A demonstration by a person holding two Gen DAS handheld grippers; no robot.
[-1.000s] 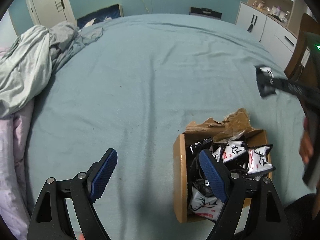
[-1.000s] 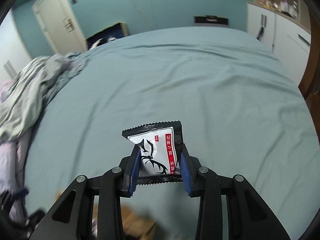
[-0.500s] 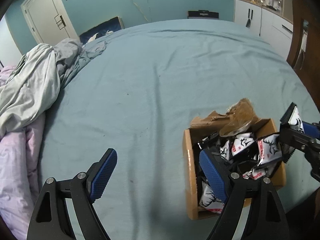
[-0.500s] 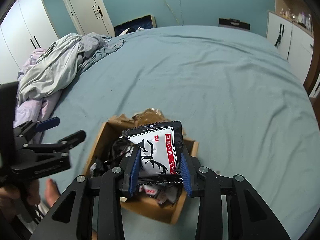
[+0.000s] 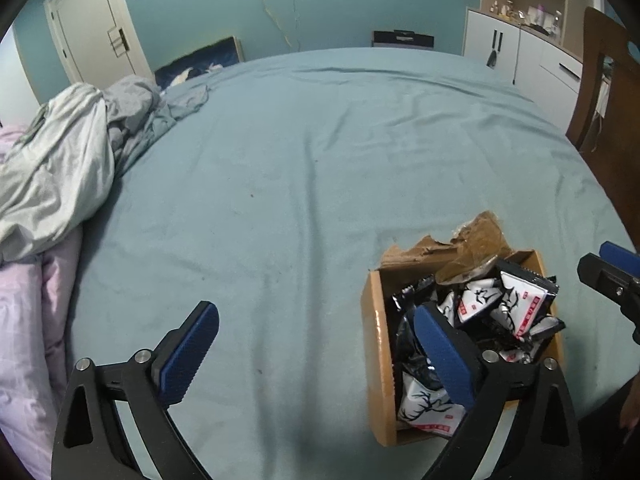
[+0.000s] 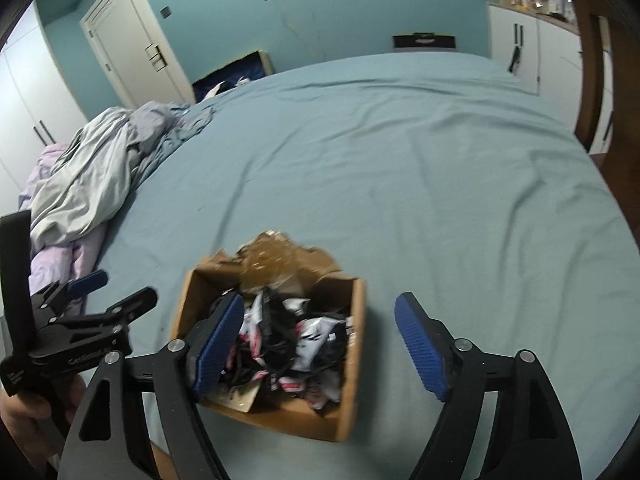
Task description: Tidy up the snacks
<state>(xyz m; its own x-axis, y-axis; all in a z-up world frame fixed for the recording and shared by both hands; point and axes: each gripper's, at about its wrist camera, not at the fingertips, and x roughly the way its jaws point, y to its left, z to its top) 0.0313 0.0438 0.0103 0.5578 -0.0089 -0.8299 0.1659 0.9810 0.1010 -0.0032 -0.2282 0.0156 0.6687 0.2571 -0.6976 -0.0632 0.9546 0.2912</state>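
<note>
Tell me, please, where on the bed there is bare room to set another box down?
Bare sheet runs from the cardboard box out to the rumpled bedding and the far edge. The box itself is crowded with snack packets.

Both views are dim, with a soft, even, bluish-green cast and no hard glare. Light seems diffuse; the bed (image 5: 320, 168) carries only faint shadows in its folds and a soft dark patch at the lower centre of the left view. Fisheye distortion bends the bed's far edge into an arc and curves the door (image 6: 132, 44) at upper left; black vignette fills the corners. The left view is fairly sharp. The right view is softer, with motion blur smearing the box (image 6: 352, 360) and the packets (image 6: 312, 332) at lower centre. Fine grain shows throughout.
</note>
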